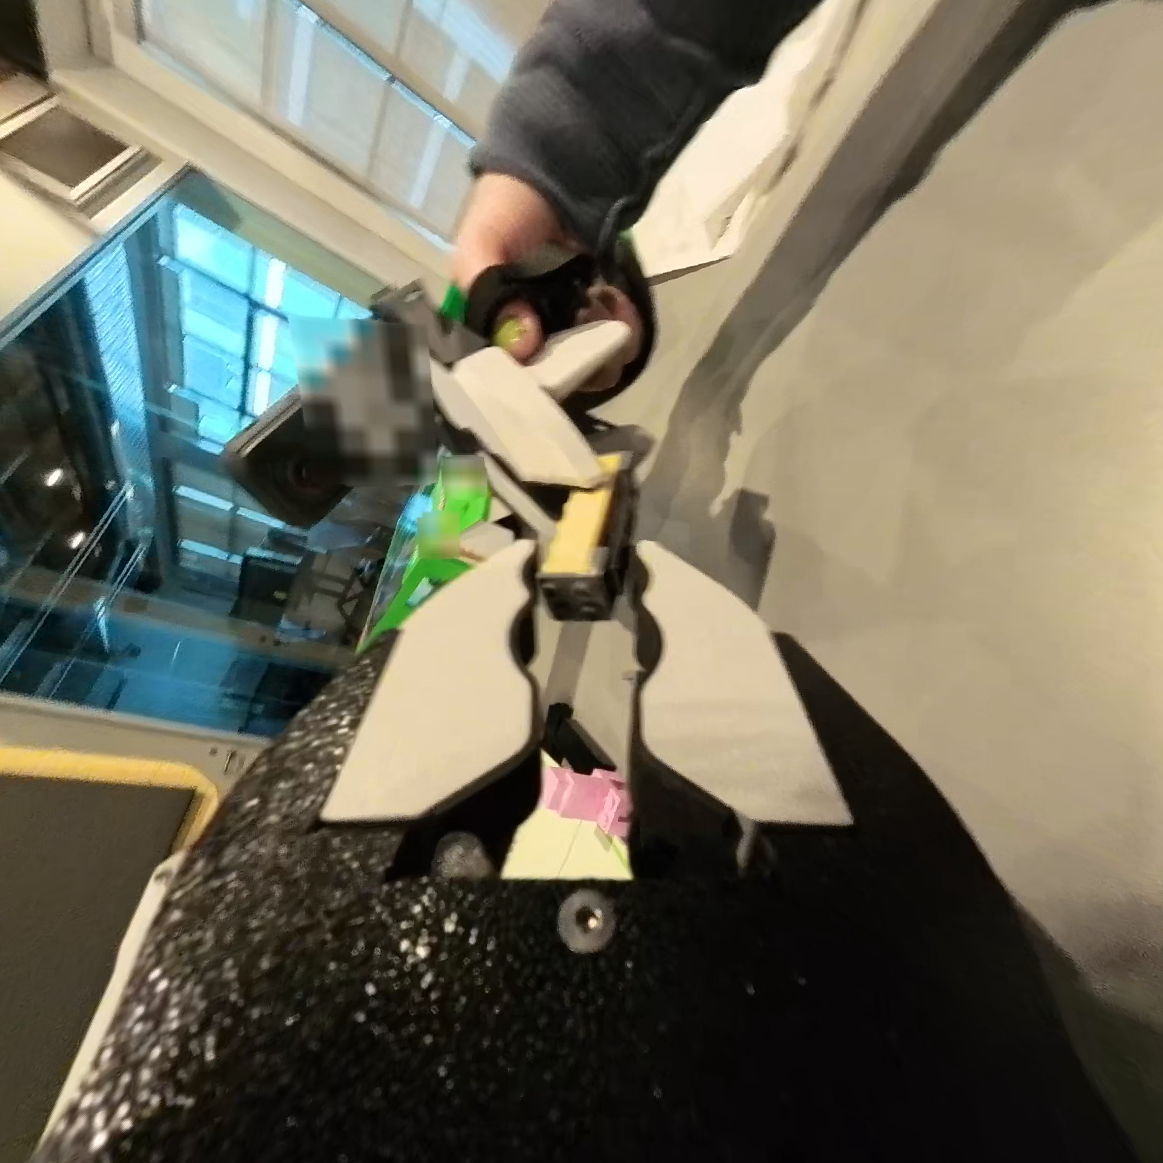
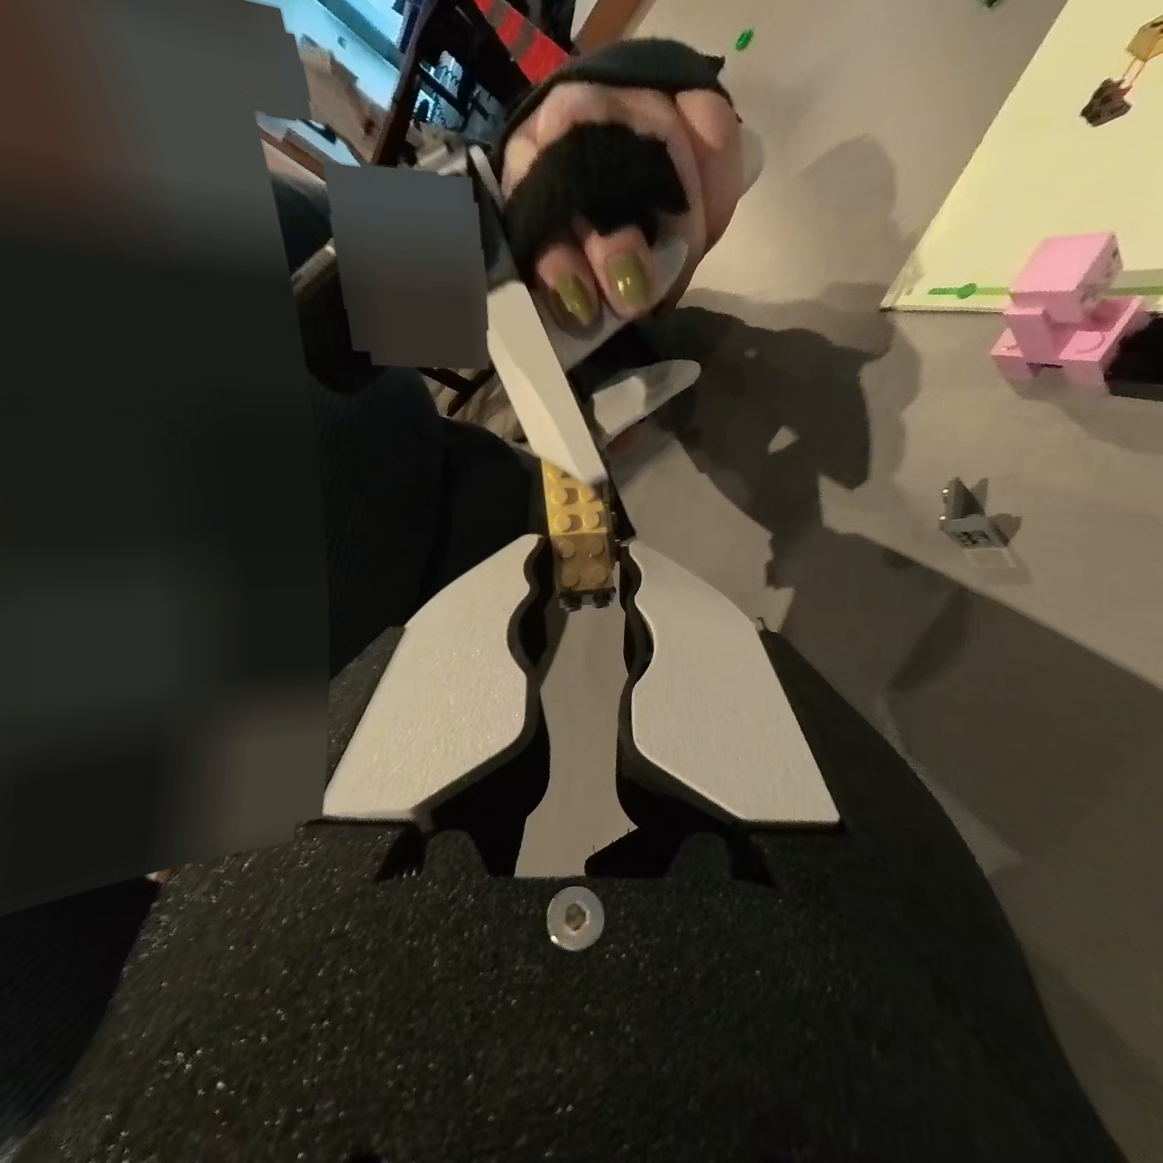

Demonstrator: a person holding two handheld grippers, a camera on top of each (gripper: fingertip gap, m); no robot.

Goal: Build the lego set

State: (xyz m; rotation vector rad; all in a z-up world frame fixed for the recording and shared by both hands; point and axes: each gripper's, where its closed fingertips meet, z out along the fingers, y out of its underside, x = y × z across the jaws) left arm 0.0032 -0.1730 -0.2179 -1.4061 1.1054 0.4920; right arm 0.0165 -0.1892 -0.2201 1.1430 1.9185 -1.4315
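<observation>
A tan studded lego piece with a black underside (image 1: 576, 535) is held up in the air between both grippers. My left gripper (image 1: 585, 560) is shut on its near end. The right gripper's grey finger (image 1: 522, 428) comes down from above onto its far end, held by a hand. In the right wrist view, my right gripper (image 2: 582, 554) is shut on the tan piece (image 2: 579, 528), and the left gripper's finger (image 2: 547, 403) reaches its far end from above. A pink lego pig (image 2: 1063, 302) stands on the grey table (image 2: 818, 566) at the right.
A small grey lego part (image 2: 969, 516) lies on the table to the right. A pale instruction sheet (image 2: 1038, 157) lies behind the pig. A green box (image 1: 434, 547) sits left of the grippers. The pink pig shows through my left gripper's gap (image 1: 585, 799). My left and right fingertips are right by each other. Both grippers' tips are roughly 11 cm from the pink lego pig (image 2: 1063, 302).
</observation>
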